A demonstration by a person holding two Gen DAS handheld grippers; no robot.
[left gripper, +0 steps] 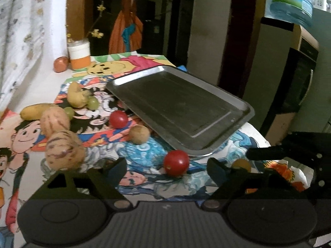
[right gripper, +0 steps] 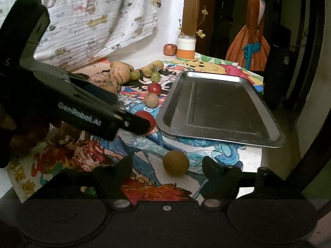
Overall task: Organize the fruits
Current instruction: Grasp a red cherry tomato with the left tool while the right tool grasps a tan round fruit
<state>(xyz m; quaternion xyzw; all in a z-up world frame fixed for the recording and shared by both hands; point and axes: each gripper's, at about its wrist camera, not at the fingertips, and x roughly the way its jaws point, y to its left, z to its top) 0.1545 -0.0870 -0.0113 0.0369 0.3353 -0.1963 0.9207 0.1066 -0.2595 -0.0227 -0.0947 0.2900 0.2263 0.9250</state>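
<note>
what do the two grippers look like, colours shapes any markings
Both are black plastic. Each has a ribbed base with two round discs and small silver pivot screws, and two pointed fingers. The left gripper, seen side-on from the right wrist, carries white lettering along its arm. The right gripper looks the same. No cables or sleeves visible.

Left gripper (left gripper: 166,170) hovers low with jaws spread wide apart; right gripper (right gripper: 167,168) does likewise, just beside it
</note>
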